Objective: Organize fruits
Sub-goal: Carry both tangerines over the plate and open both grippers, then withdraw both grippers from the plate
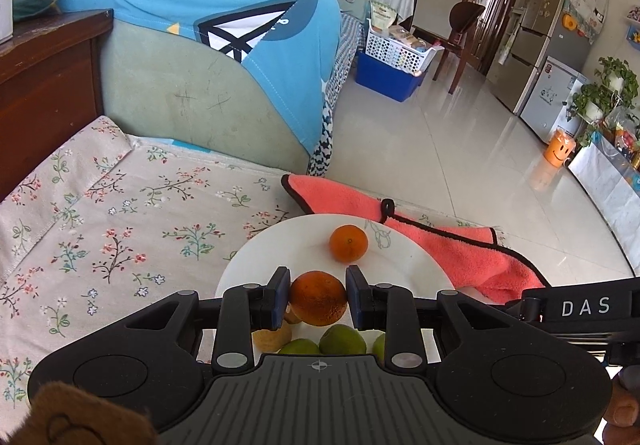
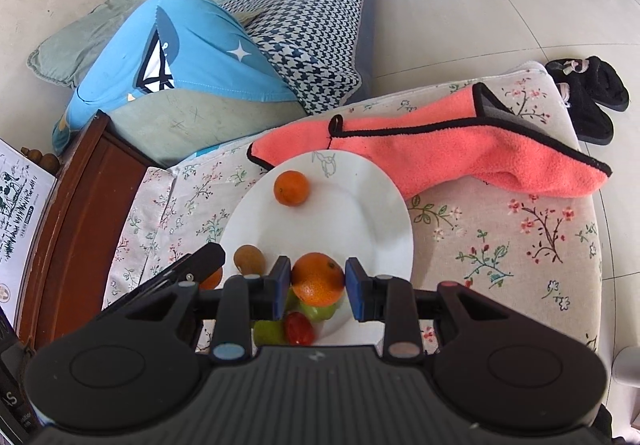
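Floral-print cloth covers the table (image 2: 500, 245), where a round white ceramic plate (image 2: 360, 213) lies against a coral towel (image 2: 460, 153). Left gripper (image 1: 318, 297) has its fingers closed on a dark orange above the plate's near edge; right gripper (image 2: 318, 287) likewise clamps a bright orange (image 2: 318, 279) over green fruits. Recommended handling: lower each orange onto bare plate beside the small mandarin (image 2: 291, 187), releasing only once seated to prevent rolling.

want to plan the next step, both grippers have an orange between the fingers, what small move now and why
Probably set the left gripper's orange down beside the small orange on the plate's bare far half. The near fruit is crowded. Whether the right gripper grips its orange is unclear.
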`<state>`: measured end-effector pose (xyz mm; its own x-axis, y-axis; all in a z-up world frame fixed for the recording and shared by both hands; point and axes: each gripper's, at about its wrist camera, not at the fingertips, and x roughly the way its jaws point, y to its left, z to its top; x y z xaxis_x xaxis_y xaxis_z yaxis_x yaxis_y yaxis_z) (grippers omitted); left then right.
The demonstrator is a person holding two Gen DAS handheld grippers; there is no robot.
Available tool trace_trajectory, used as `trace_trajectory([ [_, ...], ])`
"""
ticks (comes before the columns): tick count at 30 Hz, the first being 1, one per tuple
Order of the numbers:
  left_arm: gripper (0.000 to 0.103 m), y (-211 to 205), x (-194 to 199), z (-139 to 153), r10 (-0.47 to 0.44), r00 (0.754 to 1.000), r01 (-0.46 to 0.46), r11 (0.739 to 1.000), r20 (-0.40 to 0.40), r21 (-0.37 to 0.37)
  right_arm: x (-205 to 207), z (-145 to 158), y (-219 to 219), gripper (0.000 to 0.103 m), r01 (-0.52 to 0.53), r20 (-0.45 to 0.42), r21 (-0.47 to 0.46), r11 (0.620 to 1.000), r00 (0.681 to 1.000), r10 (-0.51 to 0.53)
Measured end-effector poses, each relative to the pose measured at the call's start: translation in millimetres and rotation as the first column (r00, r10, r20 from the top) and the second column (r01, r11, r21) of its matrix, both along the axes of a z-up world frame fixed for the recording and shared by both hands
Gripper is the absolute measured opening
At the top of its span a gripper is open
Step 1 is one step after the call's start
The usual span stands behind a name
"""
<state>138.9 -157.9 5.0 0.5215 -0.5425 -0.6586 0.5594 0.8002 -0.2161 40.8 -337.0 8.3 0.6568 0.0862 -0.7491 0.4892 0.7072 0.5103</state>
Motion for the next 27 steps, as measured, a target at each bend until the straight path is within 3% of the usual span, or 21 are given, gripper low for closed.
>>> trace_trajectory([
  [18, 0.03, -12, 2, -2, 0.0, 1.0, 0.0, 1.0, -0.003, -0.017, 6, -18, -8, 0.032, 0.069, -0.057, 0.033, 0.997, 0.996, -0.067],
  [21, 0.036, -10, -1, 6, 0.007, 1.0, -0.007, 1.0, 0.008, -0.026, 5, -13, -8, 0.032, 0.068, -0.037, 0.031, 0.997, 0.997, -0.067],
  [23, 0.046, -6, -2, 13, 0.024, 1.0, -0.023, 0.999, 0.014, -0.028, 4, -9, -8, 0.032, 0.064, -0.022, 0.034, 0.997, 0.998, -0.063],
  [27, 0.047, 8, -5, 25, 0.046, 0.999, -0.045, 0.999, 0.022, -0.029, 4, -3, -5, 0.032, 0.043, 0.005, 0.032, 0.999, 0.999, -0.043],
])
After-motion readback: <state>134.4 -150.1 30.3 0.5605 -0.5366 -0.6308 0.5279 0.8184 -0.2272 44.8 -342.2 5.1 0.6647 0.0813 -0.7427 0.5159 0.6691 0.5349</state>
